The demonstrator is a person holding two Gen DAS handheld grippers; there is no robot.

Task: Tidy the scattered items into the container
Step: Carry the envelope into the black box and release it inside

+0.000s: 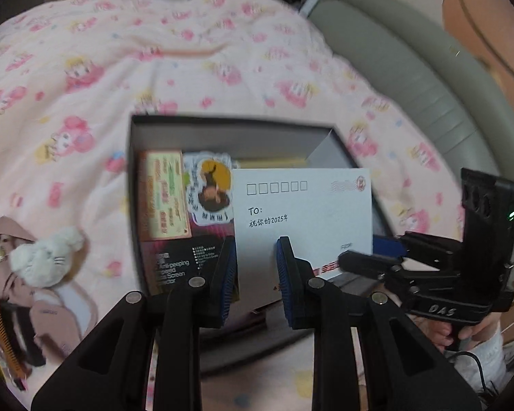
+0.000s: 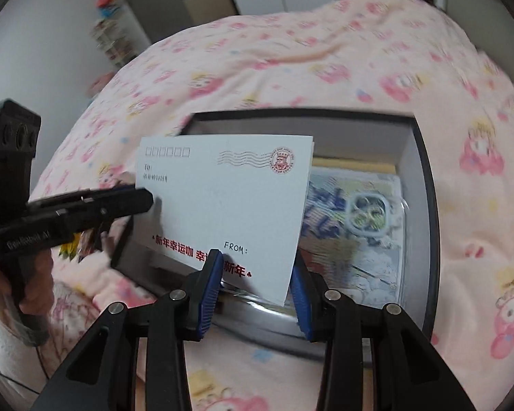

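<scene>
Both tongs pinch one envelope point(image 2: 229, 202) over the box point(image 2: 425, 185) on the bed: left tongs point(image 1: 255, 274) its left edge, right tongs point(image 2: 255, 287) its near edge. Uneven release could tip it onto the blanket point(image 2: 325, 68).

We count 1 white envelope point(image 1: 301, 212), 1 dark box point(image 1: 222, 126), 2 grippers, 1 plush cat point(image 1: 46, 257), 1 comb point(image 1: 1, 328), and 3 flat items in the box.
</scene>
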